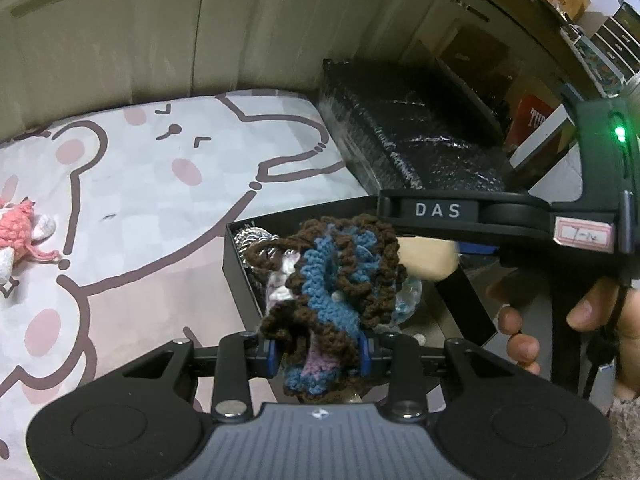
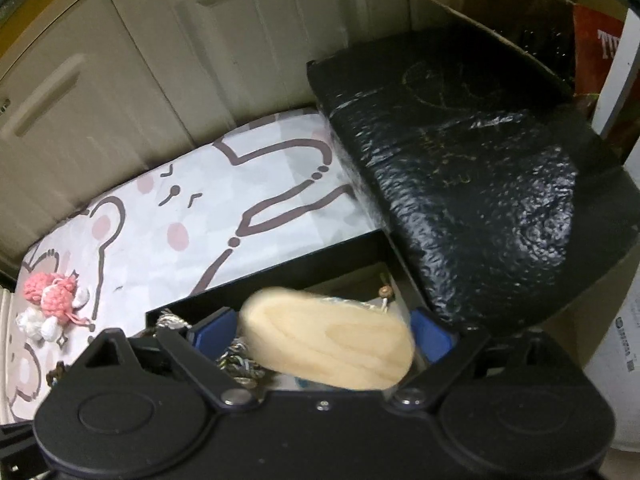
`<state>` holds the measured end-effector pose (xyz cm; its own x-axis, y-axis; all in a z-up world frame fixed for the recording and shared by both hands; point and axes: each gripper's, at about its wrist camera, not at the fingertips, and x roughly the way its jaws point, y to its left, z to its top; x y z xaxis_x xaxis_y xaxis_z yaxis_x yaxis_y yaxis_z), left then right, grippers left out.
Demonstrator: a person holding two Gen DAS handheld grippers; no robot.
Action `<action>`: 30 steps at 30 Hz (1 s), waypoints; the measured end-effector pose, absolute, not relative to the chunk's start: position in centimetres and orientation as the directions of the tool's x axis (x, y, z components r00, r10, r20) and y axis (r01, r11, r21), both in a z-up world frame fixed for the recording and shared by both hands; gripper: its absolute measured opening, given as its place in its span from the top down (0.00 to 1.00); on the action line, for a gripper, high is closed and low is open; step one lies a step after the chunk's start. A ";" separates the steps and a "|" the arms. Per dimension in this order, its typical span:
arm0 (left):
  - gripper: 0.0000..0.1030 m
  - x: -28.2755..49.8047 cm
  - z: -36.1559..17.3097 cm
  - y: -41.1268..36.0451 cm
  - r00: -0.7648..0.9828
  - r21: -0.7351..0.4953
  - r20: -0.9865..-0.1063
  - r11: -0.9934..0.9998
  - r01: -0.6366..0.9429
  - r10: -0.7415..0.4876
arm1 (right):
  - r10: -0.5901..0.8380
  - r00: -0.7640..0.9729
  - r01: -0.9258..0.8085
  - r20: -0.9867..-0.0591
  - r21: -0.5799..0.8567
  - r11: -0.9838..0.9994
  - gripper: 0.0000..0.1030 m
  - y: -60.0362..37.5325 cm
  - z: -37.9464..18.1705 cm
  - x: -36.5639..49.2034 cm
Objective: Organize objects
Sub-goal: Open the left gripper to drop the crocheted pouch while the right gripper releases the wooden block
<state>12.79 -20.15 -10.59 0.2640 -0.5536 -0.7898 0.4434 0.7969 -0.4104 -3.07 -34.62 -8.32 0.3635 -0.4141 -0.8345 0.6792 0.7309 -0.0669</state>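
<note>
My left gripper (image 1: 318, 354) is shut on a brown, blue and purple crocheted piece (image 1: 336, 280), held just above an open black box (image 1: 236, 264). In the right wrist view, a pale oval wooden piece (image 2: 328, 344) lies blurred between the blue pads (image 2: 214, 334) of my right gripper (image 2: 322, 334), over the same box (image 2: 280, 276). The pads stand wide and do not press on it. The left wrist view shows the wooden piece (image 1: 428, 258) below the right gripper's body. Silvery chain-like bits (image 2: 236, 356) lie in the box.
A pink and white crocheted toy (image 2: 52, 294) lies on the cartoon-print mat (image 1: 160, 184) at the left. A big black wrapped package (image 2: 460, 184) sits behind and right of the box. Cabinet doors (image 1: 160, 40) close the back. A person's hand (image 1: 520, 344) grips the right tool.
</note>
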 end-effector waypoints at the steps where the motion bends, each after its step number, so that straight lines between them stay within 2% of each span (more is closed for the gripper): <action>1: 0.65 12.8 -10.7 -20.3 0.261 -0.411 -0.790 0.795 0.445 -0.555 | -0.415 0.365 0.681 -0.833 -0.065 0.729 0.07 -34.7 -8.2 -3.2; 14: 0.64 12.5 -11.3 -23.8 0.225 -0.405 -0.774 0.736 0.542 -0.592 | -0.382 0.441 0.683 -0.812 0.028 0.730 0.08 -34.8 -5.1 -5.5; 16: 0.56 12.6 -11.8 -24.2 0.207 -0.402 -0.786 0.735 0.545 -0.583 | -0.376 0.442 0.678 -0.814 0.029 0.735 0.08 -34.8 -5.1 -5.6; 18: 0.41 12.6 -12.4 -24.5 0.207 -0.381 -0.807 0.755 0.534 -0.553 | -0.378 0.432 0.673 -0.819 0.014 0.739 0.08 -34.7 -5.3 -5.5; 20: 0.33 12.6 -12.5 -24.6 0.221 -0.343 -0.827 0.775 0.531 -0.517 | -0.375 0.422 0.669 -0.825 0.005 0.743 0.08 -34.7 -5.6 -5.4; 30: 0.29 13.0 -11.9 -23.7 0.239 -0.355 -0.819 0.788 0.503 -0.522 | -0.367 0.397 0.660 -0.841 -0.017 0.751 0.08 -34.5 -6.0 -5.5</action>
